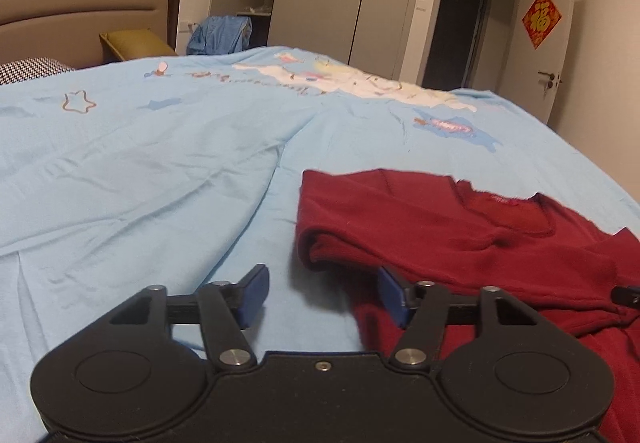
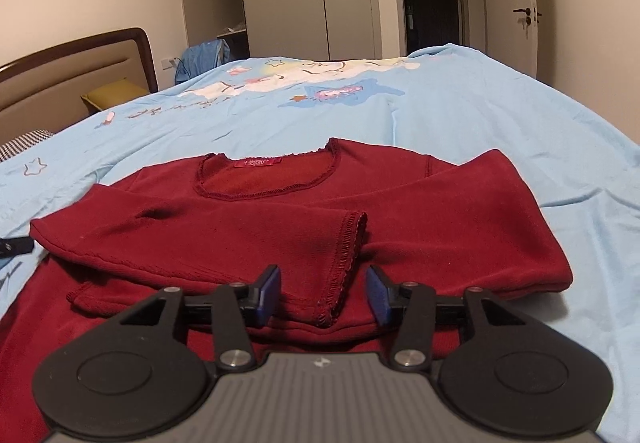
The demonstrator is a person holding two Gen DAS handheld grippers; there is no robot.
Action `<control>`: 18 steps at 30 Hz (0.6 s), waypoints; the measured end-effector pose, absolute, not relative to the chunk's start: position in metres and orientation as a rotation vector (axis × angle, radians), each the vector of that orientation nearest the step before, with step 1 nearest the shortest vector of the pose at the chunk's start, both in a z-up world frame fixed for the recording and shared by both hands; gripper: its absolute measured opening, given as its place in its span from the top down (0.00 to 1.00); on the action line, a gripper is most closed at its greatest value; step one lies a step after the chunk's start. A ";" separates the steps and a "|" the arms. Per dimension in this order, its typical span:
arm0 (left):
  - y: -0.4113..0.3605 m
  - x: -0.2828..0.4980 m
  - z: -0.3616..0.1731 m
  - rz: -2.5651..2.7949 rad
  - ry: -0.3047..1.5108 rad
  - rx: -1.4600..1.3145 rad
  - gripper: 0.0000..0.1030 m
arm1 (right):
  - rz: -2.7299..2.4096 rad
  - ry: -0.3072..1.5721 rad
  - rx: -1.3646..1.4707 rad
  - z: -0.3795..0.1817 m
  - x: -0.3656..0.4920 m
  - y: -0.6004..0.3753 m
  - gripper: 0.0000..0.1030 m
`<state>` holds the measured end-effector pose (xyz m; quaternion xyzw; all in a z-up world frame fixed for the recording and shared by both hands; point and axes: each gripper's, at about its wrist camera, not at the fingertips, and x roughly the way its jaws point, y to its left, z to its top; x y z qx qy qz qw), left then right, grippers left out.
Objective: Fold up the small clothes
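On the bed: our 2 grippers hover over a light blue sheet with a dark red top spread on it.
Left gripper: jaws released, empty; the top's folded left edge lies just ahead, our right finger over the fabric.
Right gripper: jaws released; a sleeve cuff sits between them, contact unclear.
Open room: we see bare sheet left of the left jaws and right of the right jaws.
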<state>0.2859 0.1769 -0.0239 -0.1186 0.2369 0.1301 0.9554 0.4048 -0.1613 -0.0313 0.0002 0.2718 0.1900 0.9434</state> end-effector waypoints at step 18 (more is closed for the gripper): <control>0.198 0.305 -0.031 0.401 0.572 -0.297 0.26 | 0.355 0.542 -0.120 -0.030 0.341 -0.203 0.13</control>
